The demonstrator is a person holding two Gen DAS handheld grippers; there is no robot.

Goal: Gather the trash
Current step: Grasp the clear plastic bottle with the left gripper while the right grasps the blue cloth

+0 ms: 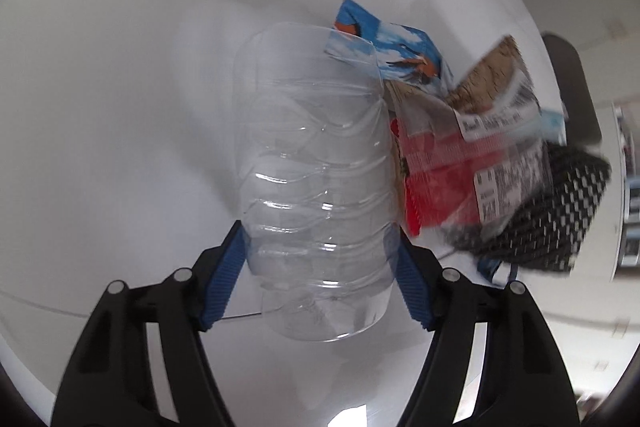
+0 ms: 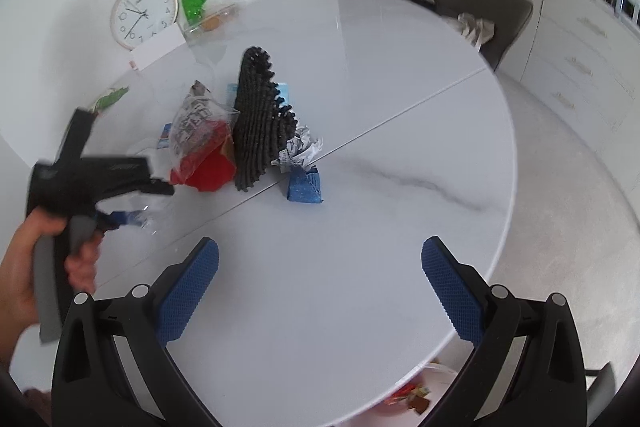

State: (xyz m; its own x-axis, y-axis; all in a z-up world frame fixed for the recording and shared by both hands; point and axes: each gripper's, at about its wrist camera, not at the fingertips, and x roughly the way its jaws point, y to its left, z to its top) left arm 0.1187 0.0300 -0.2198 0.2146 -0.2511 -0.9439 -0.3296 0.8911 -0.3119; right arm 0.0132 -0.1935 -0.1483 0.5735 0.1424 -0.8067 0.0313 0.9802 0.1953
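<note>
The left gripper [image 1: 320, 267] has its pads against the clear bottle [image 1: 316, 183] between its fingers — slick, crushable plastic that could squirt free. The right gripper [image 2: 320, 291] gapes wide, holding nothing — litter lies beyond its fingertips.

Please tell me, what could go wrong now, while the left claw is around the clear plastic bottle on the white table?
1. The left claw has its blue pads against the clear plastic bottle near one end. Thin, ribbed plastic may buckle or slip out when lifted.
2. The red snack wrapper lies right beside the bottle, so it might be dragged along.
3. The right claw hangs open over the white table, near the left one; the two may bump.
</note>
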